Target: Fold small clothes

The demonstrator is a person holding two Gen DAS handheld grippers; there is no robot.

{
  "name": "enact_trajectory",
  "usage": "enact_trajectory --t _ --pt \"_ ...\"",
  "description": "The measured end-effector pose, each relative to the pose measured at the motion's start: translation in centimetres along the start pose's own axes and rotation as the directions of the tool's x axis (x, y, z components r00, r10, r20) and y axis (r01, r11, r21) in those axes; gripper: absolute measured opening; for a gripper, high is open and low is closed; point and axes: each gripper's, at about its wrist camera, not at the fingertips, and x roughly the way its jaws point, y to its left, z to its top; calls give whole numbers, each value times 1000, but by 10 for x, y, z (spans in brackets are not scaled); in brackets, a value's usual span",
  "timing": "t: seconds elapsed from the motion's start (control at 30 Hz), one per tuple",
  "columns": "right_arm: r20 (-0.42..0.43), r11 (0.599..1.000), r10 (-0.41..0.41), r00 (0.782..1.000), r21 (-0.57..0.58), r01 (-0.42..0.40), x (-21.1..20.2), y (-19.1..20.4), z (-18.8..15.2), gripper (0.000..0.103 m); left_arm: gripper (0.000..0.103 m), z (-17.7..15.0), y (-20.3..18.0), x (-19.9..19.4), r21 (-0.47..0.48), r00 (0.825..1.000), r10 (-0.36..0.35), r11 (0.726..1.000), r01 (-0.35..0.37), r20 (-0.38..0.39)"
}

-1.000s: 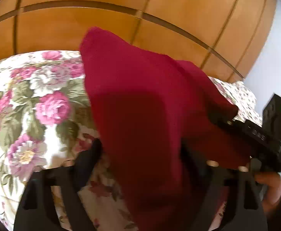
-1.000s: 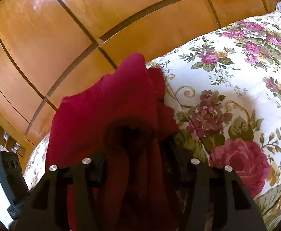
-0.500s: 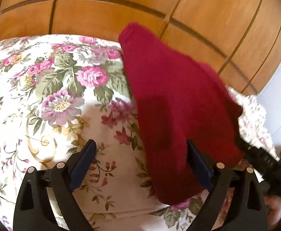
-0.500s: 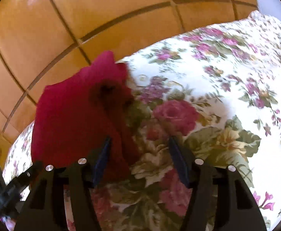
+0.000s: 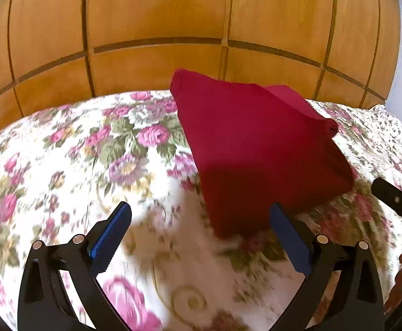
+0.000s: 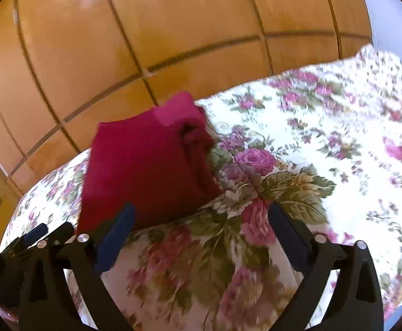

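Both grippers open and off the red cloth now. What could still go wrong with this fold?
1. The red cloth lies folded near the far edge of the flowered bedspread, close to the wooden panels; a nudge may push it off.
2. Its right corner looks bunched, so the fold may spring loose.
3. The left gripper and right gripper, just opened, hang close; a finger may snag an edge.

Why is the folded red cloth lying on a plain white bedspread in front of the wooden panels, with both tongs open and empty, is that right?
Nearly. The bedspread is not plain white: it is printed with pink roses and green leaves, as both wrist views show. The rest holds: the folded red cloth lies on it before the wooden panels, and the left tongs and right tongs have just been opening and hold nothing.
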Motion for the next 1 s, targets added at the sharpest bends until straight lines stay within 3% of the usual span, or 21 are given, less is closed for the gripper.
enact_trajectory --t 0.13,0.23,0.47,1.0 --pt "40 997 14 999 -72 -11 -35 17 -8 100 99 -9 -8 -28 6 999 39 999 -39 16" --pt "62 992 8 998 -125 0 -57 27 -16 101 99 -19 -13 -48 22 993 114 993 -114 28" --pt "90 980 -77 993 -178 92 -81 39 -36 101 99 -40 -20 -82 56 991 128 990 -130 36" --pt "63 968 -145 987 -196 155 -86 45 -49 101 99 -52 -2 -104 -34 994 109 994 -108 23"
